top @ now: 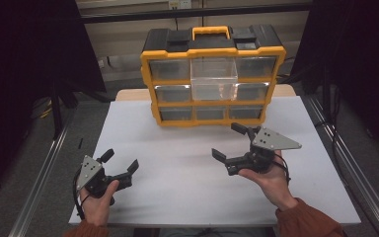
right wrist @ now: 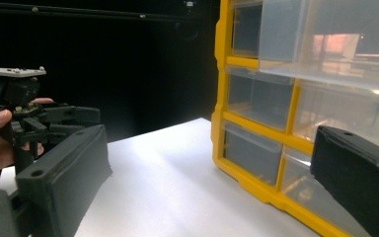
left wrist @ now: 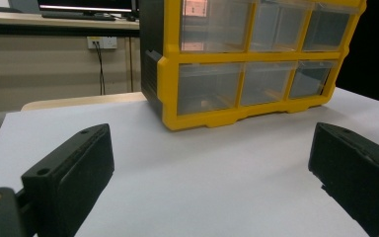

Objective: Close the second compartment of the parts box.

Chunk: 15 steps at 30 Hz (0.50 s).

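**One drawer is out, and both grippers wait with empty jaws**

A big yellow and black plastic box of small clear drawers (top: pixel 212 74) stands upright at the far side of the white table (top: pixel 177 192). It has a yellow handle on top. Its front, with three rows of drawers, faces the person. Its long side runs from left to right across the table.

One large clear plastic drawer (top: pixel 214 79) in the top middle sticks out toward the person — it is pulled partway out of its slot. It looks empty. Its open way points straight at the person, so a push away from the person would slide it back in. The other drawers sit flush in the box.

The left gripper (top: pixel 121 170) rests low near the front left of the table, well apart from the box. Its jaws are spread wide and hold nothing. The right gripper (top: pixel 229 140) is closer, just in front of the bottom right part of the box, but not touching it. Its jaws are spread wide too, with nothing between them.

I think the job is about that drawer. It is out, and no gripper is on it yet — so the push in, or a full pull out, is still to do. The right gripper has the shorter way to go.
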Tool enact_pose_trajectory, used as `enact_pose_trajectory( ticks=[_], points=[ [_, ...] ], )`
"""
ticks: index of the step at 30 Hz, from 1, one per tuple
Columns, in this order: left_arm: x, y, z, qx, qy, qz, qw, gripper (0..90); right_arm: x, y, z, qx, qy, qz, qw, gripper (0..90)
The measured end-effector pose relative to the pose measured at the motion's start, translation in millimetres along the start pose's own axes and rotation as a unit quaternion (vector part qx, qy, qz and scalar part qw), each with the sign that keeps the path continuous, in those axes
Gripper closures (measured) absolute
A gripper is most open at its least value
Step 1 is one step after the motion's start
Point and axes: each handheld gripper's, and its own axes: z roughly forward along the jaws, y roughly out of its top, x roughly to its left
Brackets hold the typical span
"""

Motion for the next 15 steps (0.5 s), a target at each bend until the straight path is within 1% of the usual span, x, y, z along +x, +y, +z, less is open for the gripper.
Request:
enact_pose_trajectory(
  ticks=[1,2,4,5,7,11,12,15],
  points=[
    [-0.2,-0.2,0.6,-0.001,0.001,-0.001,1.0000,3.6,-0.9,1.5,1.7,0.000,0.002,-0.001,1.0000,2.5],
    [0.1,-0.5,1.1,-0.002,-0.005,-0.002,1.0000,3.6,-1.7,2.8,3.7,-0.003,0.003,-0.002,1.0000,2.6],
    [-0.4,-0.6,1.4,-0.002,-0.007,-0.005,1.0000,3.6,-2.1,5.5,7.1,-0.002,0.005,-0.002,1.0000,3.7],
    [0.0,-0.4,0.9,-0.001,-0.004,-0.002,1.0000,3.6,-2.2,6.9,8.4,-0.002,0.005,-0.002,1.0000,4.2],
    [-0.2,-0.2,0.6,-0.001,0.000,-0.001,1.0000,3.6,-2.3,9.4,11.0,-0.004,0.005,-0.001,1.0000,5.8],
    [0.3,-0.3,1.0,-0.002,-0.004,-0.002,1.0000,3.6,-3.2,12.5,14.2,-0.006,0.008,0.001,0.9999,8.4],
    [-0.4,-0.1,2.3,-0.004,-0.005,-0.007,1.0000,3.6,-3.4,14.3,16.3,-0.007,0.013,0.004,0.9999,9.2],
    [0.2,0.0,3.0,-0.001,-0.006,-0.001,1.0000,3.6,-4.0,17.9,18.8,-0.009,0.014,0.001,0.9999,11.1]
  ],
)
